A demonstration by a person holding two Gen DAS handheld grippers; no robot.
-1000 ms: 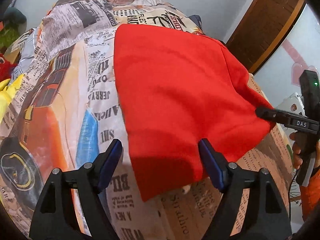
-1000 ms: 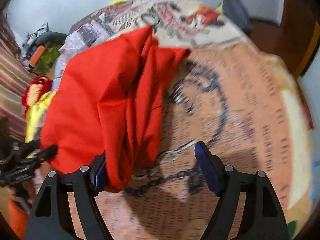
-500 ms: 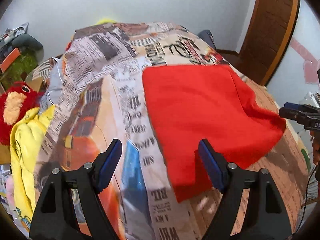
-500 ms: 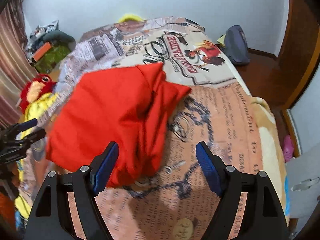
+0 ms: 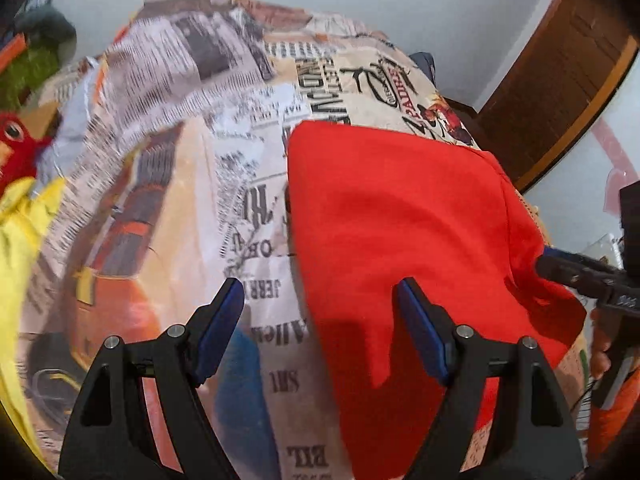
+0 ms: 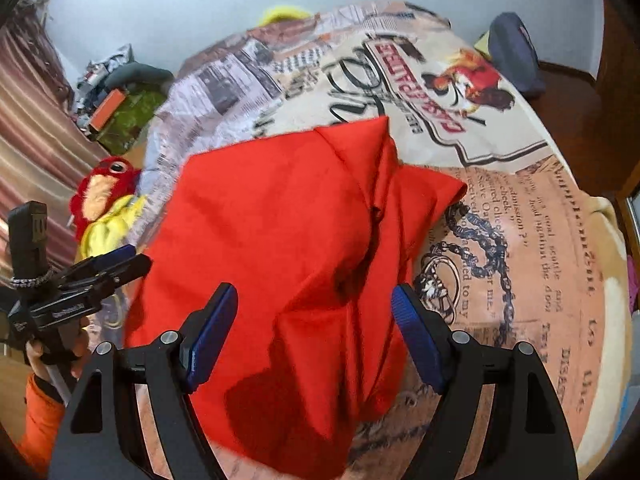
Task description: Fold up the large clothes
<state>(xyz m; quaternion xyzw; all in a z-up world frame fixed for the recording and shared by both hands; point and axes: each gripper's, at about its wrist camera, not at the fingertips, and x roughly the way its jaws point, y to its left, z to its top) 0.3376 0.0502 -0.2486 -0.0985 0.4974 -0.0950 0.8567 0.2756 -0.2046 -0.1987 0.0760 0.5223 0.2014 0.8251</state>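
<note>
Garment: a red garment [image 5: 404, 240] lies on the bed, folded into a rough rectangle. In the left wrist view its far edge is straight and its near part hangs toward the camera. In the right wrist view [image 6: 288, 248] it shows creases and a bunched fold at its far right corner.

Garment position: on the right half of the bedspread in the left wrist view; centre-left in the right wrist view.

Left gripper [image 5: 320, 332]: jaws stand wide apart, nothing between the pads. The garment's left edge lies below the gap; the right finger is over red cloth, the left finger over the printed cover. No contact can be confirmed.

Right gripper [image 6: 314, 332]: jaws stand wide apart, hanging above the near part of the garment. No cloth is pinched.

Cross views: the right gripper's tip [image 5: 560, 268] shows at the garment's right edge in the left wrist view. The left gripper [image 6: 100, 272] shows at the garment's left side in the right wrist view, held by a hand [image 6: 52, 356] with an orange sleeve [image 6: 40, 420].

Bedspread [image 5: 180, 208]: newspaper-style print, covers the bed.

Surroundings: red plush toy [image 6: 104, 192] and yellow cloth [image 5: 20, 248] at left; wooden door [image 5: 560, 80] at far right; dark bag [image 6: 516, 52] at the far right of the bed.
</note>
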